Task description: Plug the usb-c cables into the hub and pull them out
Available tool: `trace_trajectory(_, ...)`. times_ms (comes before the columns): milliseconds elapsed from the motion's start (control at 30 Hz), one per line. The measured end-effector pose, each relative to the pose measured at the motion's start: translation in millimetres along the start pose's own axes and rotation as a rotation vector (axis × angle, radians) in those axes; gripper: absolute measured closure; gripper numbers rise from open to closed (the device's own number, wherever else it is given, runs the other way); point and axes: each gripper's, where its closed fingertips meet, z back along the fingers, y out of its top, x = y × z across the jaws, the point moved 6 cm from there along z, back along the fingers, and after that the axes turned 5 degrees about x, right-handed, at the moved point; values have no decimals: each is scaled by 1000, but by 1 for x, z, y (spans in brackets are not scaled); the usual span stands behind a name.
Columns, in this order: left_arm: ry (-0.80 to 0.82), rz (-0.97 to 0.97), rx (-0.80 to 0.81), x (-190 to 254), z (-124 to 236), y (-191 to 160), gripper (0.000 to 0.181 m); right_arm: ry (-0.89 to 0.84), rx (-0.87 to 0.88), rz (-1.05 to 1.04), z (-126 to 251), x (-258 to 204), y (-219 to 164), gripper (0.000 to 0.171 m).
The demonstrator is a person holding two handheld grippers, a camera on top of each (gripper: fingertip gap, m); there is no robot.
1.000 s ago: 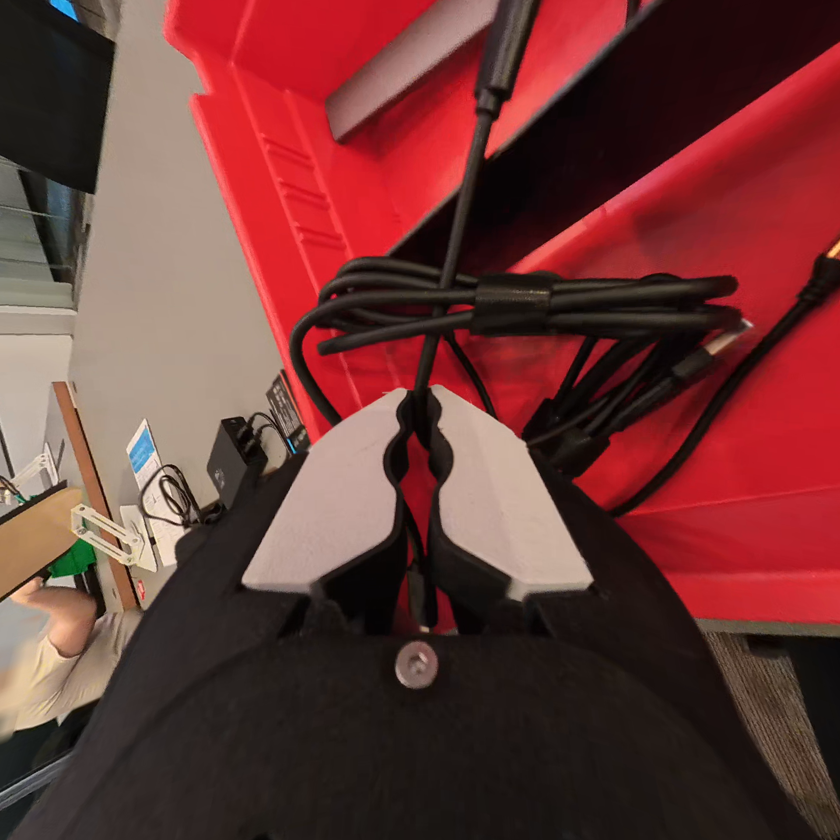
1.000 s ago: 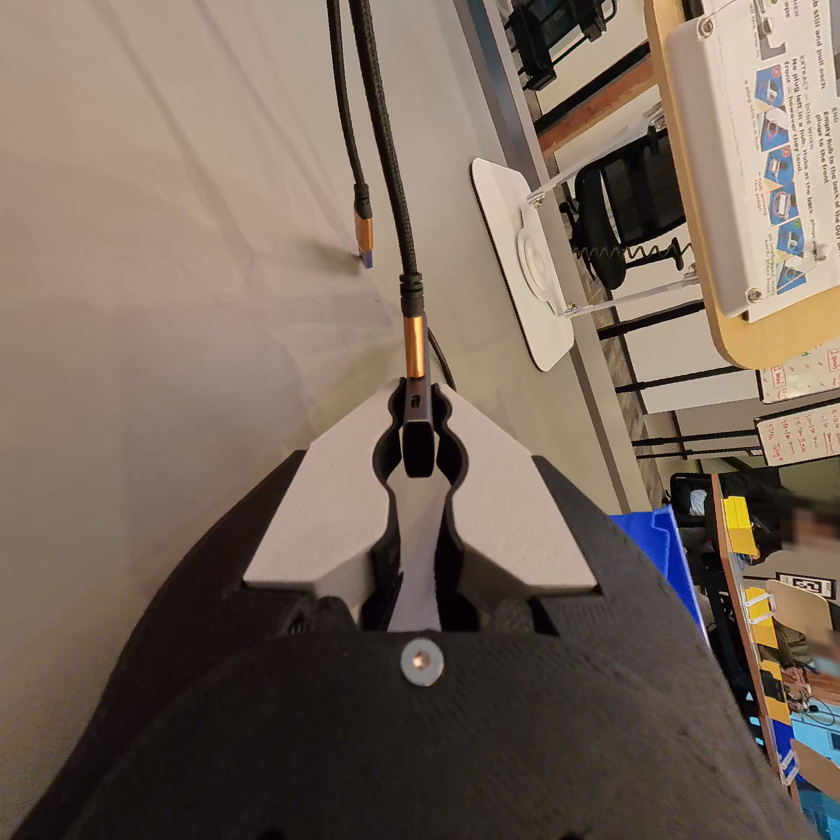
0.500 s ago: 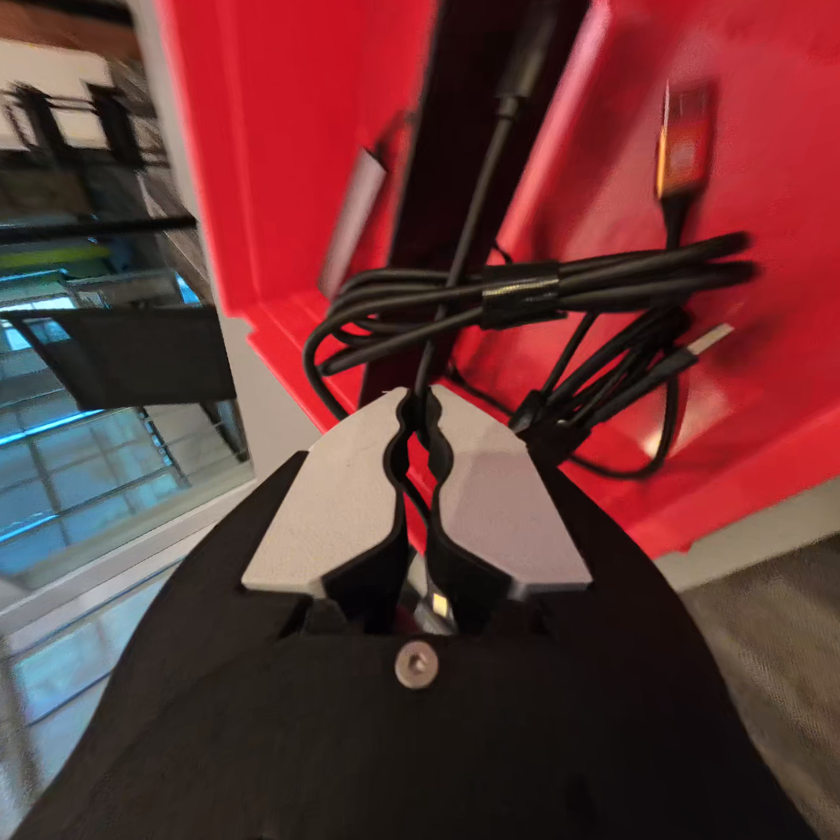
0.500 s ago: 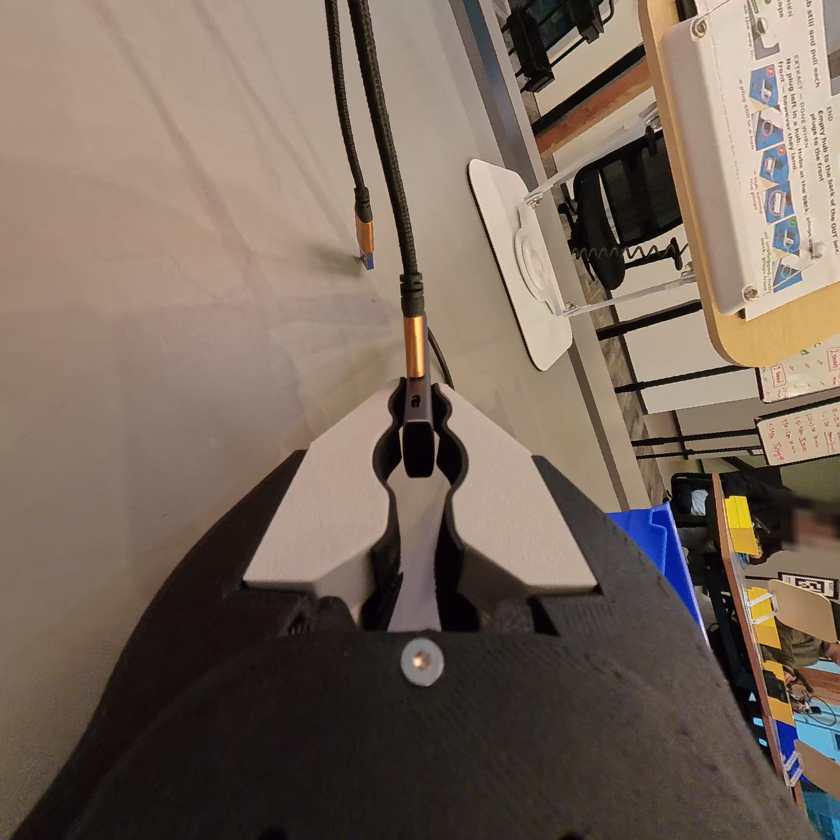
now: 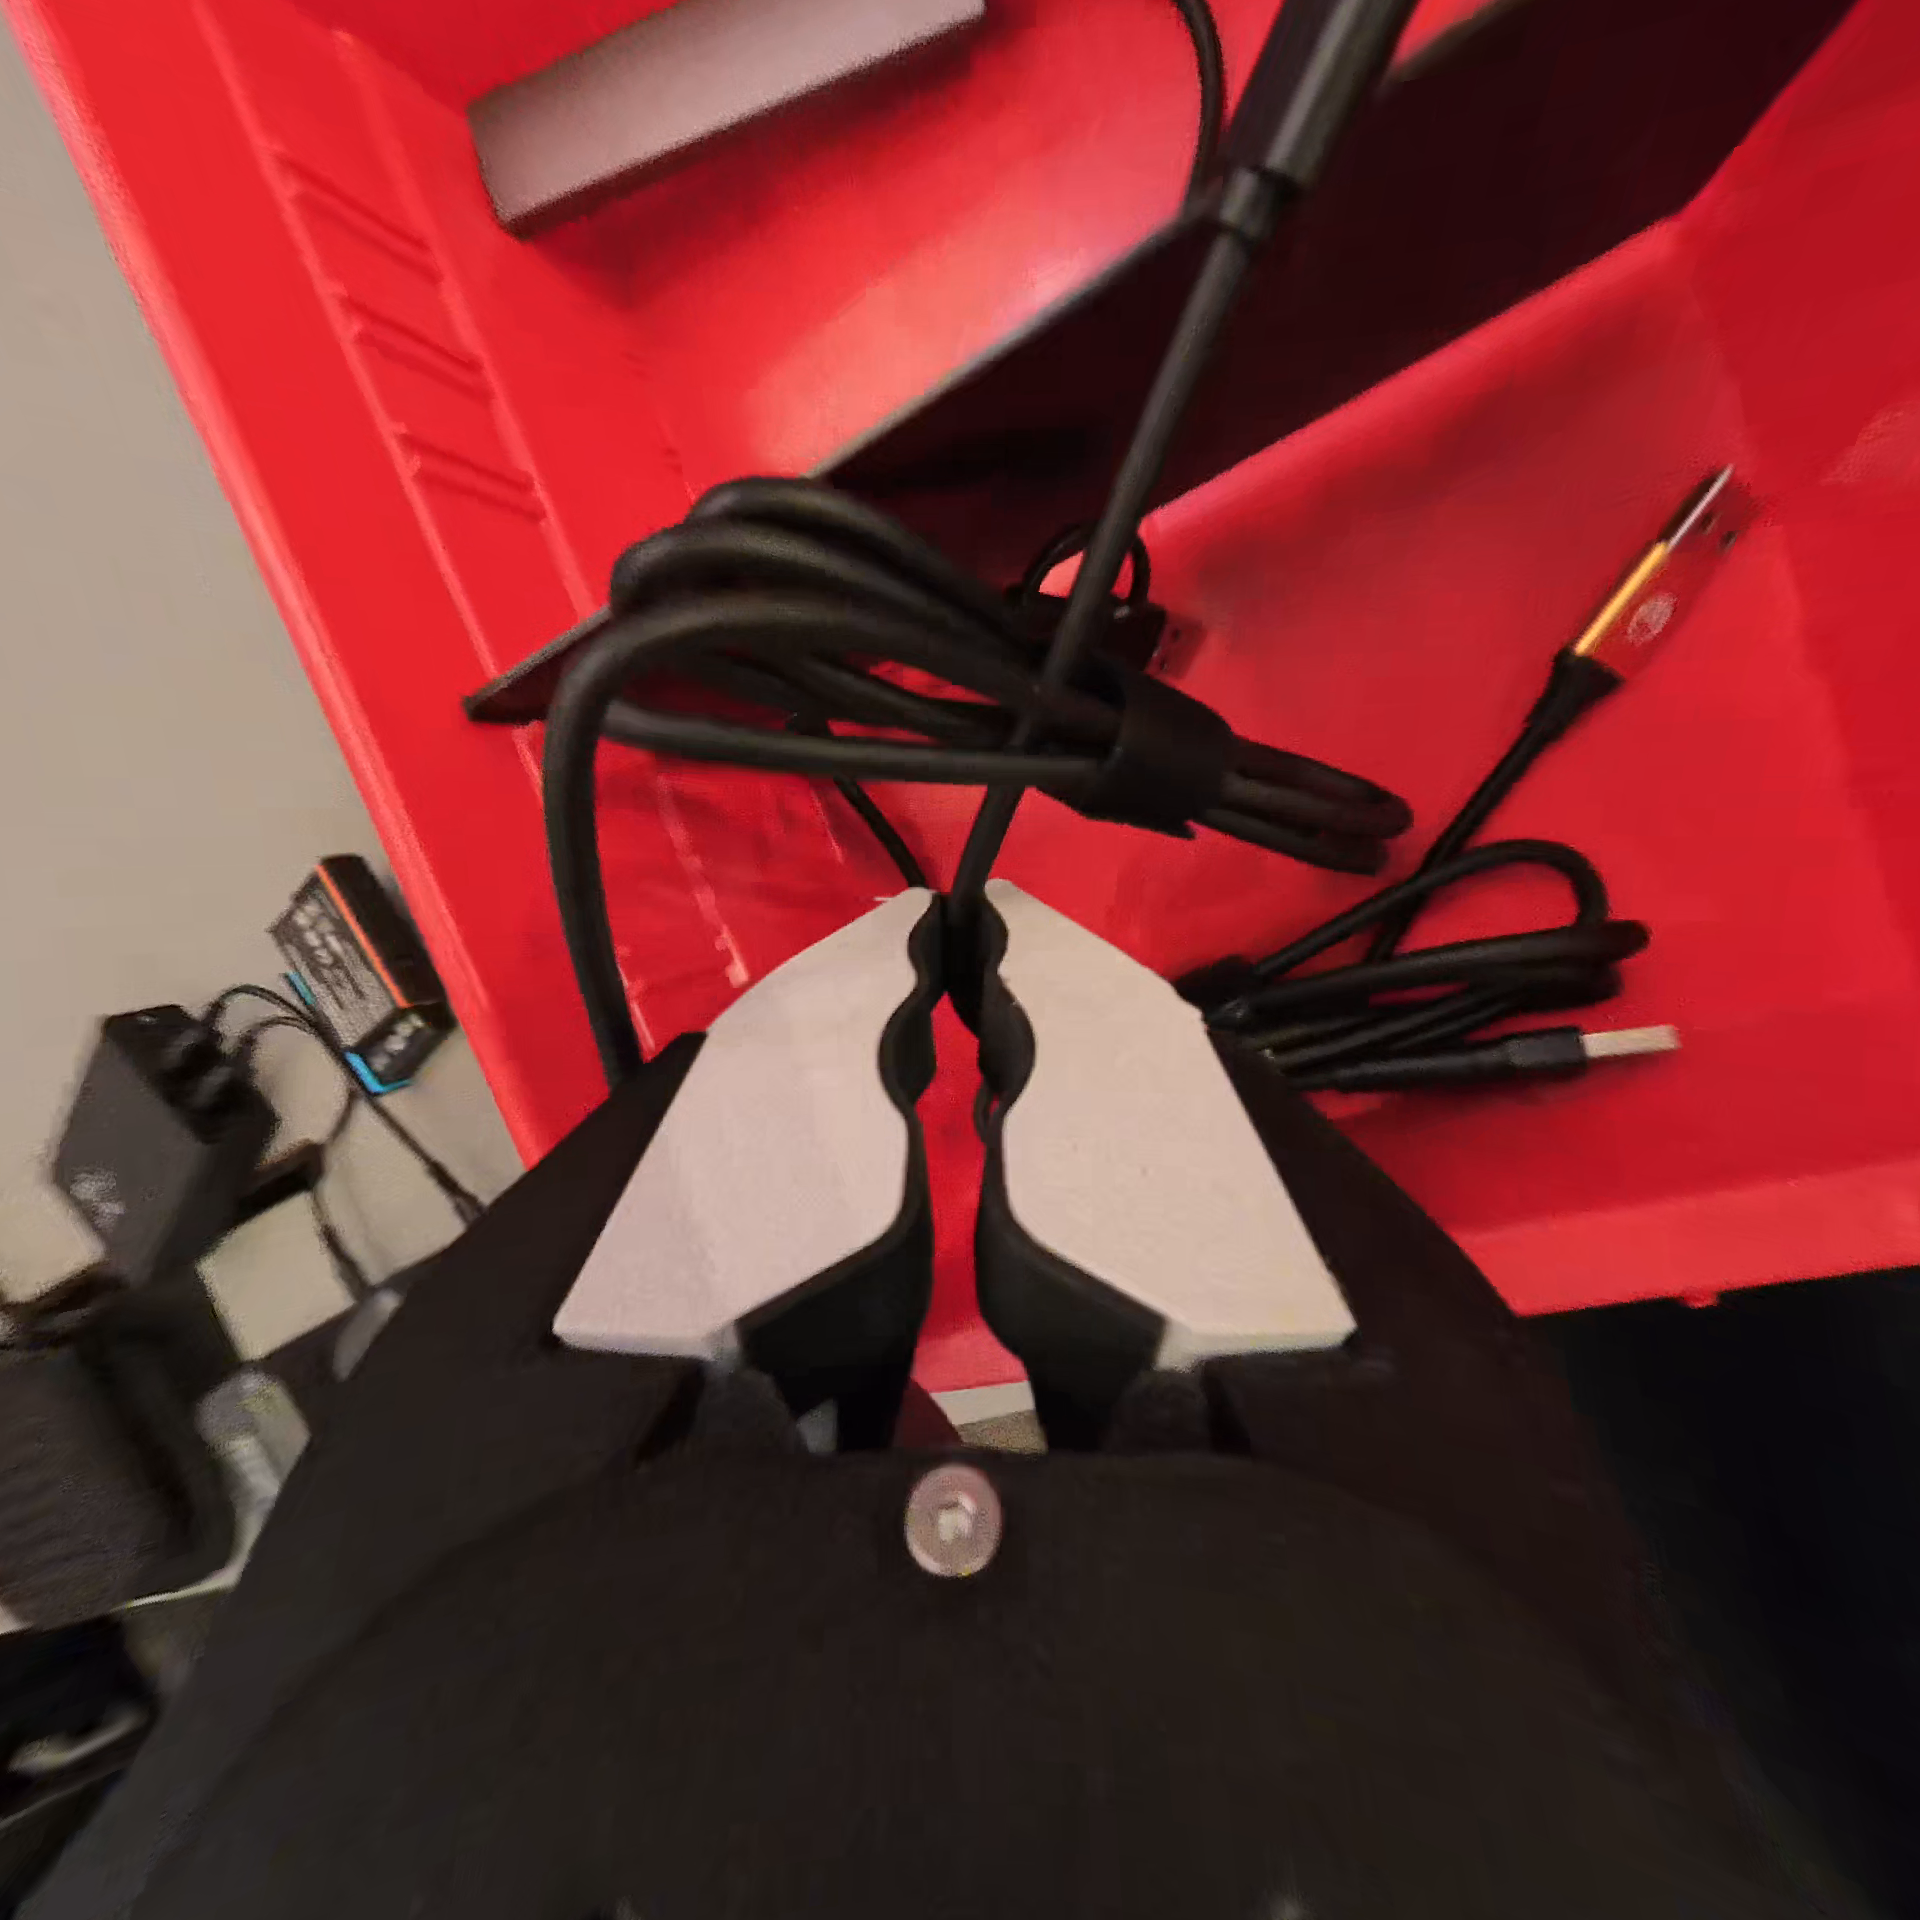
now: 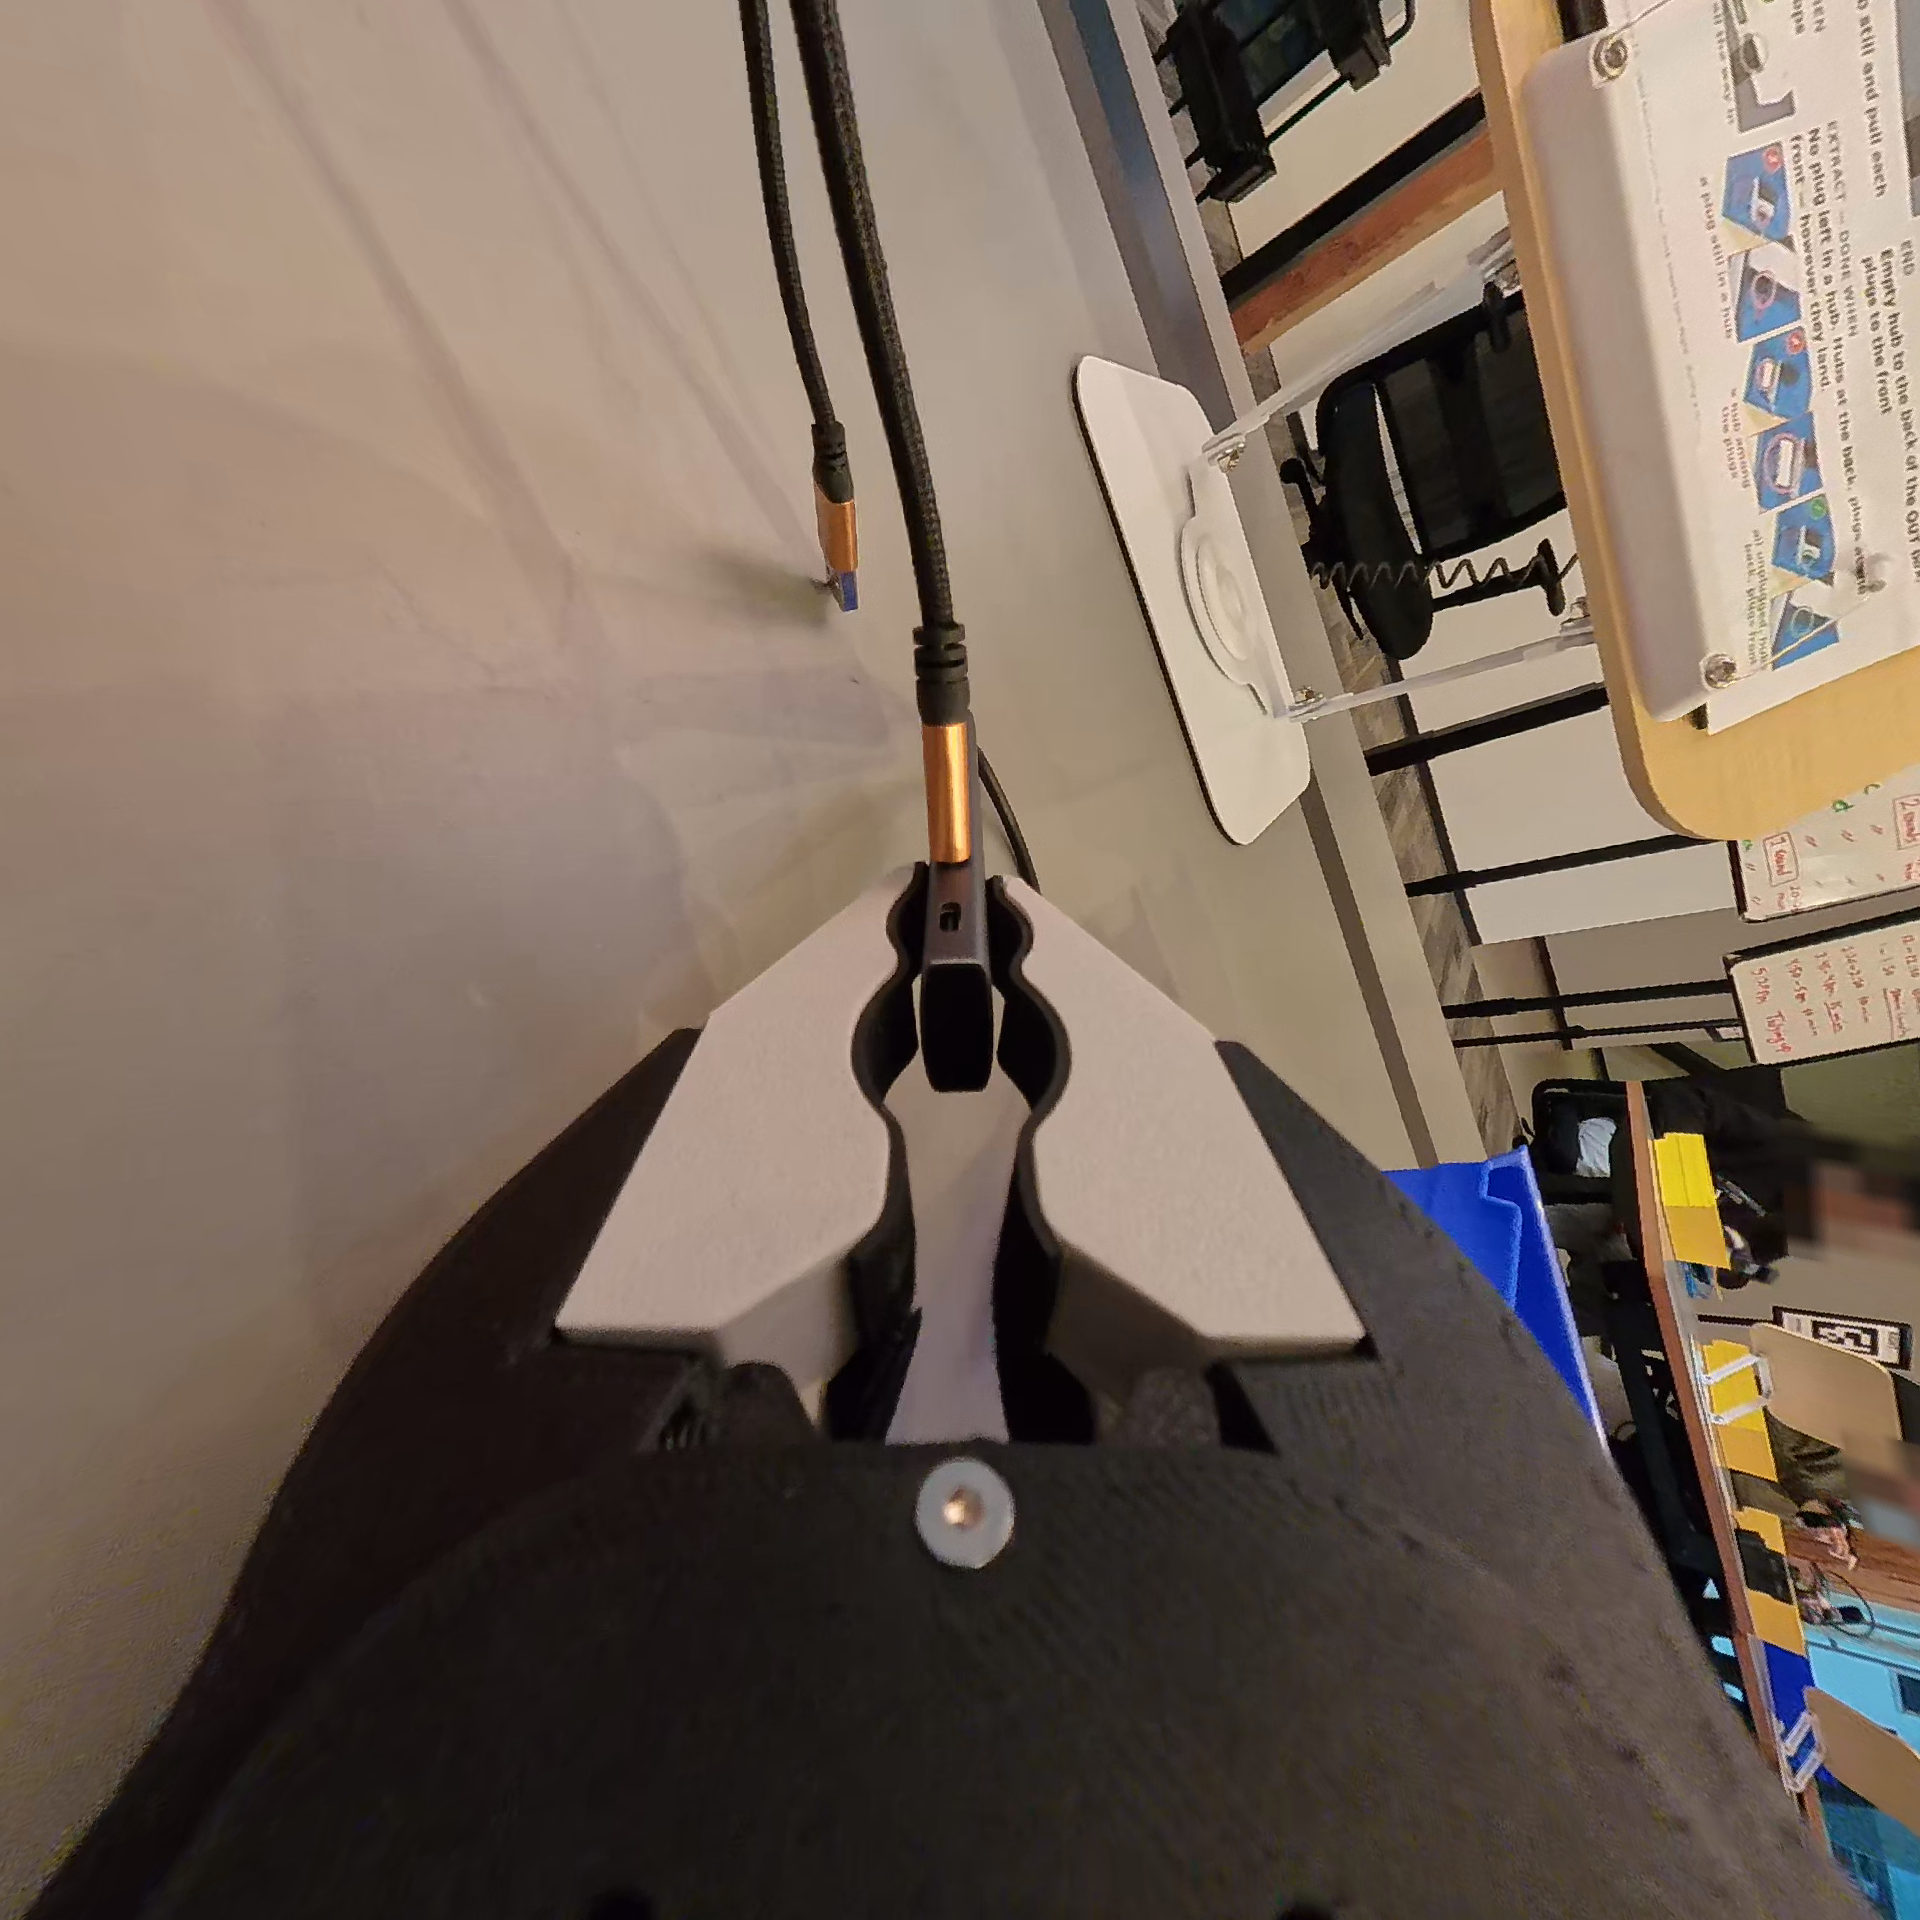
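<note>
Left gripper (image 5: pixel 961 914) clamps 1 thin black cable (image 5: pixel 1143 416) over 1 red bin (image 5: pixel 395 343); right gripper (image 6: pixel 961 894) pinches 1 dark hub (image 6: pixel 956 966) bearing 1 braided cable (image 6: pixel 873 312); 1 loose plug (image 6: pixel 836 520) alongside.

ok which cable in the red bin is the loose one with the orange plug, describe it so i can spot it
Look in the red bin, right of the dark divider. Beyond the strapped black cable bundle lies a thin black cable ending in an orange plug. No other plug there is orange; the nearer one is bare silver.
</note>
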Motion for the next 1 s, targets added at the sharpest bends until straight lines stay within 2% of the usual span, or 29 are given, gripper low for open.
trace_trajectory(67, -33, 103, 27, 1, 0, -1, 179, 0, 0, -3, 0, 1, 0, 165)
trace_trajectory(167, 30, 52, -13, 2, -3, -8, 178, 0, -1, -4, 0, 1, 1, 165)
trace_trajectory(267, 12, 85, 7, 5, 2, -8, 159, 0, 0, -9, 0, 1, 0, 165)
trace_trajectory(333, 52, 88, 30, 3, 10, -8, 148, 1, -1, -9, 1, 0, 0, 165)
trace_trajectory(567, 240, -53, 160, -4, 61, 15, 139, 3, -2, -6, -1, -1, 0, 165)
trace_trajectory(633, 237, -99, 207, -3, 68, 29, 137, 1, 0, -11, -1, 0, 1, 165)
trace_trajectory(667, 225, -116, 211, -2, 66, 35, 135, 1, 2, -13, -1, 0, 2, 165)
trace_trajectory(767, 183, -132, 94, -7, 43, 35, 125, 1, 5, -17, 0, -1, 3, 165)
trace_trajectory(833, 164, -95, 54, -12, 28, 33, 138, 1, 6, -18, 2, -2, 2, 165)
trace_trajectory(900, 154, -51, 83, -17, 26, 35, 169, 3, 5, -19, 3, -2, 1, 165)
trace_trajectory(933, 144, -32, 109, -17, 29, 37, 177, 3, 5, -21, 3, -2, 0, 165)
trace_trajectory(1000, 141, -53, 151, -16, 35, 42, 177, 5, 7, -25, 3, -2, -2, 165)
